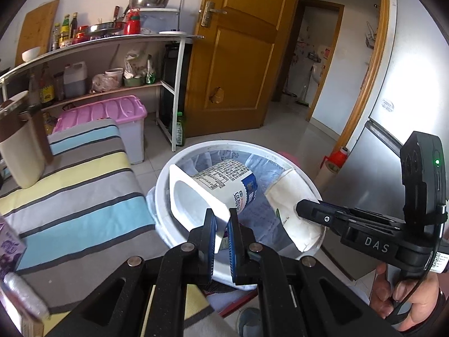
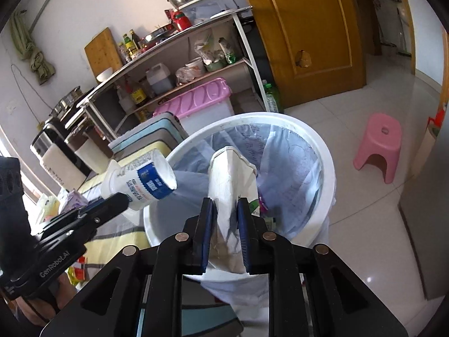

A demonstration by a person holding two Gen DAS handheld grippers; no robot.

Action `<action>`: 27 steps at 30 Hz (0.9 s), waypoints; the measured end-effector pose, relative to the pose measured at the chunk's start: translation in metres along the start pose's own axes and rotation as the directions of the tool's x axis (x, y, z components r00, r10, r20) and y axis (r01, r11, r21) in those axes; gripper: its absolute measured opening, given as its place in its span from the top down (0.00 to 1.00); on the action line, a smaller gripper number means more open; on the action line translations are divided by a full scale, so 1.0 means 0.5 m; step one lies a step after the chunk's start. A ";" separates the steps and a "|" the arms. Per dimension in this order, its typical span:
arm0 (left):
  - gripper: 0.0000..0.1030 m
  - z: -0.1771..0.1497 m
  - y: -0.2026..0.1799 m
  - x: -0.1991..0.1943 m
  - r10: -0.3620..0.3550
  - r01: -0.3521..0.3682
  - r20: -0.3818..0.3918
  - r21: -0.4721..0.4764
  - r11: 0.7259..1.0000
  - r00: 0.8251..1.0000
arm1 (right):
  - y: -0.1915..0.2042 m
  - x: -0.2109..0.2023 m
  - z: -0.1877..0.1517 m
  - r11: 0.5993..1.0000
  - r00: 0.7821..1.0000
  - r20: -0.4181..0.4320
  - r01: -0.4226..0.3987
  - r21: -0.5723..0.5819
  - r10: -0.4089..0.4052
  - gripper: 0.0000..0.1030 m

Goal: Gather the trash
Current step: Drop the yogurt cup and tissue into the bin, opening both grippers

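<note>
My left gripper is shut on the rim of a white yogurt cup with a blue label, held on its side over the white trash bin. It also shows in the right wrist view. My right gripper is shut on a crumpled white paper cup, held over the bin, which is lined with a bluish bag. The paper cup also shows in the left wrist view.
A striped cloth surface lies left of the bin, with a purple carton at its edge. A pink stool stands on the tiled floor at right. A shelf, a pink-lidded box and a wooden door are behind.
</note>
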State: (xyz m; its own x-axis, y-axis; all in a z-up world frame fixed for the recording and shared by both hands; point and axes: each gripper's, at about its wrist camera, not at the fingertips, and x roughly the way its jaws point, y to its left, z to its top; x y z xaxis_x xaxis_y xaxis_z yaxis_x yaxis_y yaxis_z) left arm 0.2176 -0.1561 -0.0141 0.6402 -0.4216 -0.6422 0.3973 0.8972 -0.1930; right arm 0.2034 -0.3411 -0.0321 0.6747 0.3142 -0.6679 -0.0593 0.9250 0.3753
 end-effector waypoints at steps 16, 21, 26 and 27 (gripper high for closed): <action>0.80 -0.001 0.017 -0.001 -0.037 0.036 -0.011 -0.049 0.998 0.999 | -0.007 0.000 -0.003 1.000 1.000 0.008 -0.004 0.015 0.004 0.65; 0.80 -0.015 0.023 -0.038 -0.038 0.039 0.013 -0.063 0.997 0.999 | 0.012 -0.027 -0.013 1.000 0.999 0.025 -0.031 0.003 0.031 0.65; 0.80 -0.040 0.033 -0.089 -0.007 0.010 0.045 -0.065 0.998 0.999 | 0.045 -0.052 -0.028 0.998 0.997 0.036 -0.061 -0.026 0.062 0.65; 0.80 -0.045 0.036 -0.098 0.001 0.002 0.049 -0.069 0.998 0.999 | 0.051 -0.057 -0.032 0.997 0.997 0.037 -0.067 -0.032 0.068 0.65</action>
State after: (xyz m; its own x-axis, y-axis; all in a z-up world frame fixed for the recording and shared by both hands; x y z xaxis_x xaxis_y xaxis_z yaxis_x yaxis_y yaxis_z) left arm 0.1786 -0.1164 -0.0028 0.6722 -0.4267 -0.6050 0.3526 0.9031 -0.2452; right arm 0.1712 -0.3233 -0.0138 0.6956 0.3685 -0.6168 -0.1276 0.9082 0.3986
